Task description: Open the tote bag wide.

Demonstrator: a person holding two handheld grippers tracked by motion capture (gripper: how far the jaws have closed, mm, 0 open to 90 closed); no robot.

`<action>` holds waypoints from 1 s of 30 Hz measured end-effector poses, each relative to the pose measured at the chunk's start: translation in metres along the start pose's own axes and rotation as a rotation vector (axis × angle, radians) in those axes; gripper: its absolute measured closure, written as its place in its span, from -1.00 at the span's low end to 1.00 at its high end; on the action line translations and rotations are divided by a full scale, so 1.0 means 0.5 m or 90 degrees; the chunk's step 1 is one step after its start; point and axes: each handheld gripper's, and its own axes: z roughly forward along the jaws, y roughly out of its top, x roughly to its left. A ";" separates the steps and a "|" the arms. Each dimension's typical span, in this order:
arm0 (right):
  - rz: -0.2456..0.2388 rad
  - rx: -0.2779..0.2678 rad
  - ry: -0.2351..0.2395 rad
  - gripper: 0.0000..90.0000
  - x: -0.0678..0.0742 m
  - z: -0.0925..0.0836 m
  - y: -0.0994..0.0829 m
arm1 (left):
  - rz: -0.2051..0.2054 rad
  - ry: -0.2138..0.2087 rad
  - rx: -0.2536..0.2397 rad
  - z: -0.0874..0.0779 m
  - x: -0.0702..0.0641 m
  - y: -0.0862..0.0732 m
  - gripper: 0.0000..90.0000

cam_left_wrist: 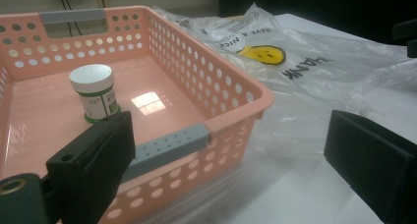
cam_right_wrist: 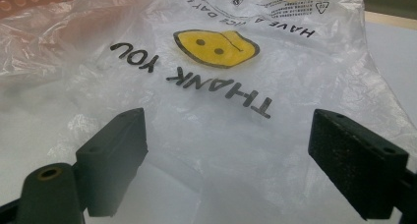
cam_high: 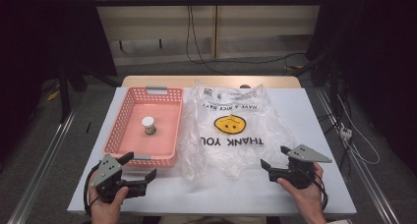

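A pink perforated basket (cam_high: 129, 106) (cam_left_wrist: 211, 86) lies on the left half of the white table (cam_high: 314, 111). Inside it stands a small white-lidded jar with a green label (cam_high: 148, 125) (cam_left_wrist: 95, 92). To its right a clear plastic bag (cam_high: 231, 130) (cam_right_wrist: 216, 81) (cam_left_wrist: 314, 71) printed with a yellow smiley and "THANK YOU" lies flat. My left gripper (cam_high: 138, 166) (cam_left_wrist: 231, 160) is open just in front of the basket's near rim. My right gripper (cam_high: 277, 156) (cam_right_wrist: 226, 155) is open at the bag's near right edge, nothing between its jaws.
The basket has grey handles at its near (cam_left_wrist: 167, 148) and far (cam_high: 156, 90) ends. Bare table runs along the front edge (cam_high: 221, 194) between both hands. Cables (cam_high: 344, 130) hang off the right side. A wooden strip (cam_high: 211, 80) borders the table's far edge.
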 end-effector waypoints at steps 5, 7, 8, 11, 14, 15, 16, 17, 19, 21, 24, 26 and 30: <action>0.005 0.003 0.003 -0.71 -0.002 0.000 0.000 | 0.002 0.001 0.006 0.002 0.002 0.000 -0.89; 0.002 0.005 0.005 -0.73 -0.002 -0.001 0.001 | 0.000 0.002 0.007 0.001 0.002 0.000 -0.89; 0.000 0.004 0.012 -0.73 -0.002 -0.003 0.002 | -0.002 0.002 0.008 0.001 0.002 0.000 -0.89; -0.009 0.008 0.037 -0.72 0.003 -0.003 0.005 | -0.001 0.004 0.008 0.001 0.002 -0.001 -0.89; -0.029 0.020 0.045 -0.72 0.016 0.002 0.010 | -0.001 0.000 0.007 0.003 0.002 0.000 -0.90; -0.033 0.023 0.049 -0.72 0.020 0.005 0.013 | -0.003 -0.003 0.008 0.004 0.003 0.000 -0.90; -0.038 0.026 0.057 -0.72 0.023 0.008 0.016 | -0.007 -0.006 0.010 0.005 0.004 0.000 -0.90; -0.038 0.030 0.062 -0.71 0.026 0.011 0.020 | -0.009 -0.007 0.012 0.006 0.006 0.000 -0.90; -0.038 0.042 0.071 -0.68 0.032 0.019 0.026 | -0.008 -0.005 0.014 0.008 0.005 -0.001 -0.90; -0.043 0.056 0.082 -0.64 0.041 0.028 0.032 | -0.004 -0.006 0.015 0.008 0.004 -0.002 -0.90; -0.058 0.077 0.098 -0.63 0.060 0.045 0.037 | 0.003 -0.011 0.012 0.007 0.003 -0.001 -0.90; -0.069 0.091 0.109 -0.63 0.073 0.056 0.040 | 0.005 -0.011 0.012 0.007 0.003 -0.001 -0.90; -0.090 0.108 0.127 -0.58 0.092 0.077 0.050 | 0.005 -0.008 0.016 0.007 0.006 -0.001 -0.90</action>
